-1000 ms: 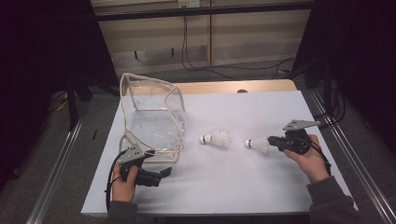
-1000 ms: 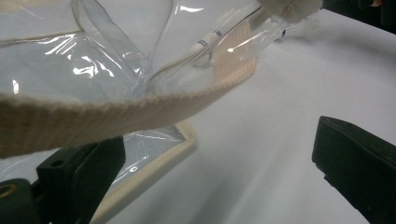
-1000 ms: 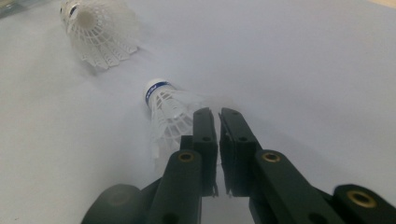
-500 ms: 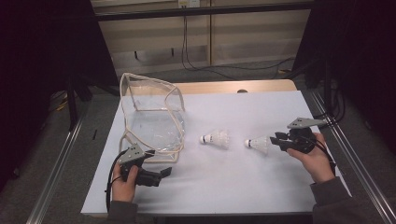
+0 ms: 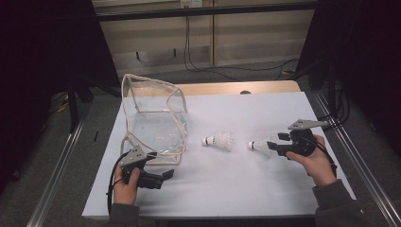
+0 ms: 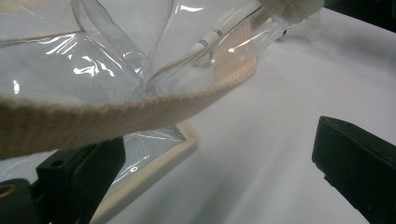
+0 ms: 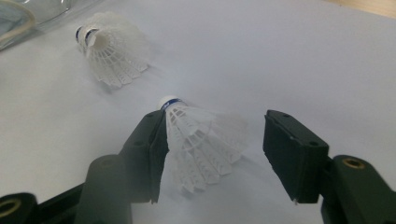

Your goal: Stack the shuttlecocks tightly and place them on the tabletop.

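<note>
Right hand-held gripper (image 5: 276, 147) sits low at the right side of the white tabletop (image 5: 246, 189); its jaws have just been opening. In the right gripper view a white plastic shuttlecock (image 7: 201, 142) lies on its side between them, skirt toward the camera, cork pointing away. The jaw on the left of that view is against the skirt or just beside it; the jaw on the right stands clear with a gap. The pads do not clamp, so the gripper is open around the shuttlecock, which rests on the tabletop. In the high view the same shuttlecock (image 5: 261, 145) lies right of centre, cork pointing left.

A second shuttlecock (image 5: 219, 140) lies near mid-tabletop, apart from the first, just right of the clear plastic bag (image 5: 153, 120).

The bag stands at the left, mouth held up by a beige webbing rim (image 6: 116, 109).

Left hand-held gripper (image 5: 165, 176) is at the bag's near corner. In the left gripper view its jaws stand wide apart with bare tabletop between them, so it is open; the bag's edge lies by the jaw on that view's left, and I cannot tell whether they touch.
</note>
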Action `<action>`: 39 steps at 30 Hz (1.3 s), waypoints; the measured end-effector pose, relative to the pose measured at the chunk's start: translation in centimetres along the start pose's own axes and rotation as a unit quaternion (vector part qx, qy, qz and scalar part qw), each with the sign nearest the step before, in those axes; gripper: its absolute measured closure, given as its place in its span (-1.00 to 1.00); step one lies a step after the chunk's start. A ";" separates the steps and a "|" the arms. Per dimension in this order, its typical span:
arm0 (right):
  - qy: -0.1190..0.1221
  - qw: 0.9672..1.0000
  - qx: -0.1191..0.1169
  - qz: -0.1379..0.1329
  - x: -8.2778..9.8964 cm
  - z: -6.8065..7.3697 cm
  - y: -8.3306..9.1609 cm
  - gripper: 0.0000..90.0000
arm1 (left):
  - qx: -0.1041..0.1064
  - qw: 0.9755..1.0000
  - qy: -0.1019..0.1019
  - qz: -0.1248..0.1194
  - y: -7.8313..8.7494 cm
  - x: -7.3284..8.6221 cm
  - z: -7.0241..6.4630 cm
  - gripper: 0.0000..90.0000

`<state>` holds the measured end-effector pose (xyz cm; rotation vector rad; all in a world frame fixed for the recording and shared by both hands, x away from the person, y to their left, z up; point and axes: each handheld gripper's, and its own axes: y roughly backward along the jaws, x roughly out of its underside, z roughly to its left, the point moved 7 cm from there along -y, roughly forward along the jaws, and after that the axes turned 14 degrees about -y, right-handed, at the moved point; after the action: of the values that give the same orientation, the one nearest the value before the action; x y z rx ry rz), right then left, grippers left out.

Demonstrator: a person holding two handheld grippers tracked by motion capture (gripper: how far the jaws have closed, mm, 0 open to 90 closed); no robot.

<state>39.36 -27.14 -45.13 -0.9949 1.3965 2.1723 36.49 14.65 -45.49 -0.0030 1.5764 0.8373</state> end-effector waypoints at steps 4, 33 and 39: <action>-0.007 1.000 -0.007 0.001 0.1 0.3 -0.3 -0.31 | 0.000 1.000 0.000 0.002 0.0 0.0 0.0 -0.94; -0.013 0.999 -0.021 0.026 1.8 1.4 -2.5 -0.66 | -0.001 1.000 -0.001 0.001 0.0 0.0 0.0 -0.94; -0.010 0.999 -0.022 0.030 2.0 1.4 -2.7 -0.47 | -0.001 1.000 -0.001 0.000 0.0 0.0 0.0 -0.94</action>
<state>39.24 -24.82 -47.91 -0.9551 1.3921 2.2588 36.50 14.61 -45.49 -0.0030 1.5740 0.8385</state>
